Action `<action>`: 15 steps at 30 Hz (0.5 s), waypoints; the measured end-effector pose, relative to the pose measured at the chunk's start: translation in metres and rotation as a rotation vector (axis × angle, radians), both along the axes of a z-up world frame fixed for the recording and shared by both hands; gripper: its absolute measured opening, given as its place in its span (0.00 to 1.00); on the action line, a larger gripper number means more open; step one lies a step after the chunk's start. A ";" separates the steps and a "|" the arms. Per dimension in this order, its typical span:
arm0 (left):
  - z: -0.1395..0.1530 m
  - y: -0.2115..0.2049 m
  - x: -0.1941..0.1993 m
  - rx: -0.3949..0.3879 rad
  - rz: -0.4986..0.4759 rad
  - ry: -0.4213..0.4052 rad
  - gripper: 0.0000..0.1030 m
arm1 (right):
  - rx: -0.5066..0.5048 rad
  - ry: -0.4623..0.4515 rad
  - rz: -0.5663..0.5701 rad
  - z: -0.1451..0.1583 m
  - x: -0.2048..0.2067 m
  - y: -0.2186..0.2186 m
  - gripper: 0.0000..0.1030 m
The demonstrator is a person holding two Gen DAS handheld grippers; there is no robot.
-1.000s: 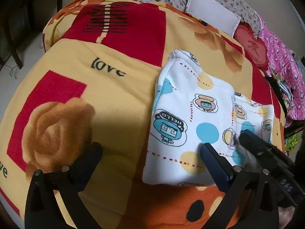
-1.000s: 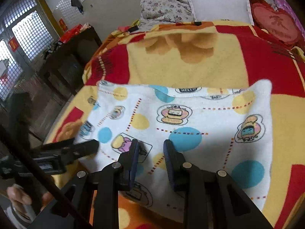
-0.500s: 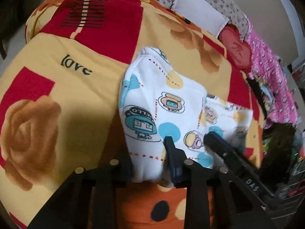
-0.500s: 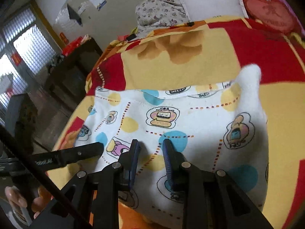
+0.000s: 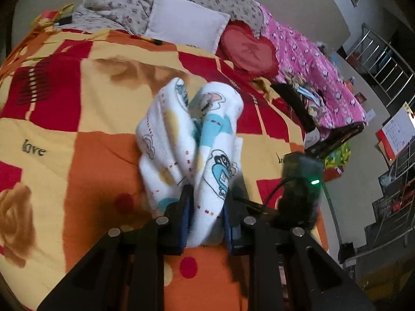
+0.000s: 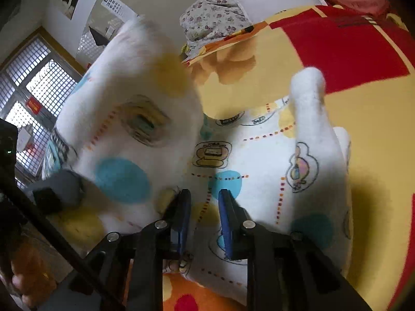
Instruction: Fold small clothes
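So my left gripper [image 5: 206, 207] has just been closing and now it's clamped on the near edge of the little white cartoon-print garment [image 5: 192, 140], cloth bunched up between the blue pads and lifted into two puffy folds off the blanket [image 5: 77, 129]. My right gripper [image 6: 203, 210] has been closing too, jaws narrow with a fold of the same garment [image 6: 259, 160] pinched between them. From the right wrist view the left side of the cloth is raised high and blurry, while the right part lies on the yellow and red blanket with one corner sticking up. Further back there's a white pillow [image 5: 186, 20], a red heart cushion [image 5: 246, 49] and a pink quilt [image 5: 311, 59].
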State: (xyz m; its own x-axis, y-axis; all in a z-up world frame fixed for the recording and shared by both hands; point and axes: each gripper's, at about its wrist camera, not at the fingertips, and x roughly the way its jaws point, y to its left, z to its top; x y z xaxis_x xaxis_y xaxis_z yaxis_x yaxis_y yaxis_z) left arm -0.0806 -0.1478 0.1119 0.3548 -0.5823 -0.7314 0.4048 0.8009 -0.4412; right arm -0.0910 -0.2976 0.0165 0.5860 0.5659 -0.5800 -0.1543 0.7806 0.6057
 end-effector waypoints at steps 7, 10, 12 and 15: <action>-0.032 -0.023 0.003 -0.020 -0.052 0.066 0.20 | 0.163 -0.020 -0.155 0.016 -0.025 -0.073 0.29; -0.045 -0.039 -0.001 -0.011 -0.080 0.075 0.20 | 0.232 -0.037 -0.167 0.023 -0.028 -0.086 0.51; -0.051 -0.045 -0.002 -0.011 -0.087 0.082 0.20 | 0.238 -0.035 -0.160 0.028 -0.027 -0.085 0.53; -0.051 -0.046 -0.005 -0.005 -0.089 0.067 0.20 | 0.209 -0.050 -0.125 0.042 -0.023 -0.074 0.57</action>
State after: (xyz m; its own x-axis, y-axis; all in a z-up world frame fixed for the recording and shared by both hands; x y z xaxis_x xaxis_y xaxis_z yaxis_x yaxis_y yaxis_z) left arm -0.0857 -0.1940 0.0611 0.2518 -0.6130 -0.7489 0.4437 0.7608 -0.4736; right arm -0.1143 -0.3712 0.0586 0.6843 0.5915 -0.4265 -0.0979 0.6541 0.7500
